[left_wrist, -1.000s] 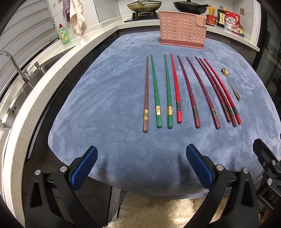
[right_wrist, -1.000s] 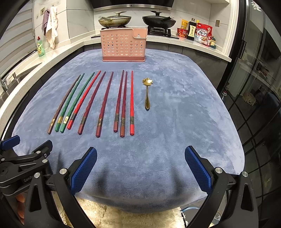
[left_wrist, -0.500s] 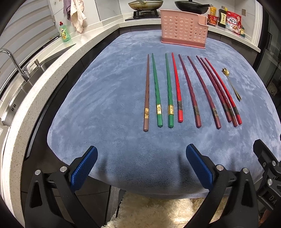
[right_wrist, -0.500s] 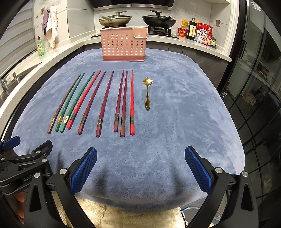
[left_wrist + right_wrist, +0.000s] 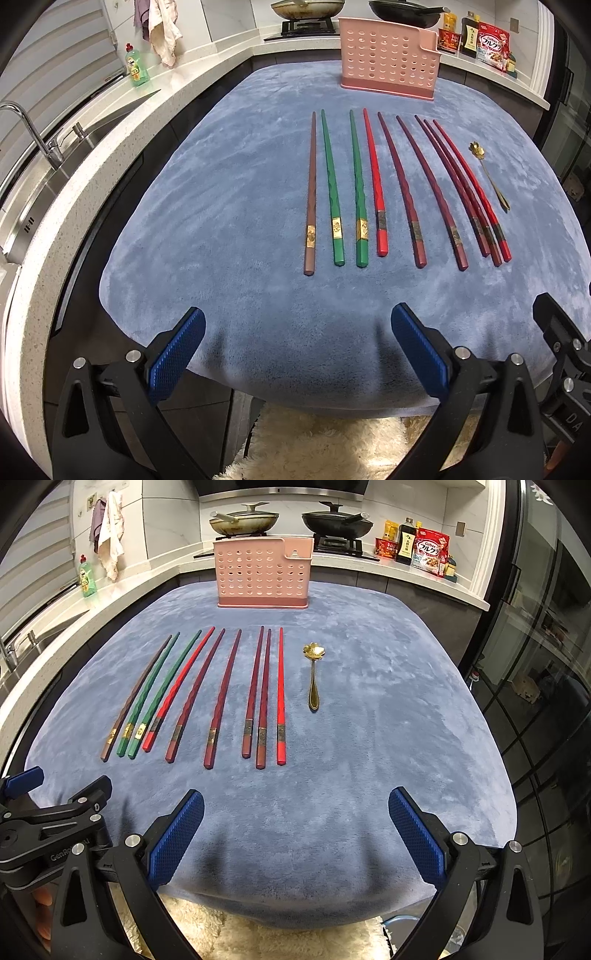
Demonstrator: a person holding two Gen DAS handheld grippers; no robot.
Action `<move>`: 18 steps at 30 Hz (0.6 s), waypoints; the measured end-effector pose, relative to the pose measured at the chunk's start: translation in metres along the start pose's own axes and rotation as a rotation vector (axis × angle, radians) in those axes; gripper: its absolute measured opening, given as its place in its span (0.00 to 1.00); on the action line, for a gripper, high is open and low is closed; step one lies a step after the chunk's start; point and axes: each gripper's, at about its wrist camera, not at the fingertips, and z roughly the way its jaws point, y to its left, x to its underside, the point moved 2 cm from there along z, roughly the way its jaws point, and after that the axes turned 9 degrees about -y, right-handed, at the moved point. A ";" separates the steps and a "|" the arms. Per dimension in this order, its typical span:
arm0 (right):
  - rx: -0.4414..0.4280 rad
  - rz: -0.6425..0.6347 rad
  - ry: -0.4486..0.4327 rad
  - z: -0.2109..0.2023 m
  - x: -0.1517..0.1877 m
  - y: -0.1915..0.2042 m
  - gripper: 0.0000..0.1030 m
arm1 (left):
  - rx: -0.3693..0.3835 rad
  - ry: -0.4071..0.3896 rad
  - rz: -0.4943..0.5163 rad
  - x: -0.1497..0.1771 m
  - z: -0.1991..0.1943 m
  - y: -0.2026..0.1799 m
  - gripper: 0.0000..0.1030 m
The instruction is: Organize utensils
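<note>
While nothing is yet grasped, both grippers hover at the desk's [image 5: 424, 686] near edge: left gripper [image 5: 293, 356] and right gripper [image 5: 295, 836], fingers spread apart, empty. Nine chopsticks [image 5: 218, 701] and a gold spoon [image 5: 314, 675] lie in a row (laid out for picking) before the pink utensil holder [image 5: 263, 574]. Compared with a second ago, the left view sits slightly nearer; the items are unmoved.

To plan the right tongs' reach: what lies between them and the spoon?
Only bare blue cloth lies between the open right tongs and the spoon, as the right wrist view shows.
</note>
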 end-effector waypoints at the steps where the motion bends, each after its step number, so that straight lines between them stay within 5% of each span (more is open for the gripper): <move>1: 0.001 -0.001 -0.001 0.000 0.000 0.000 0.94 | 0.000 0.000 -0.001 0.000 0.000 0.000 0.93; 18: -0.006 0.010 0.007 0.001 0.002 0.000 0.94 | -0.003 0.002 -0.009 -0.001 0.000 0.001 0.93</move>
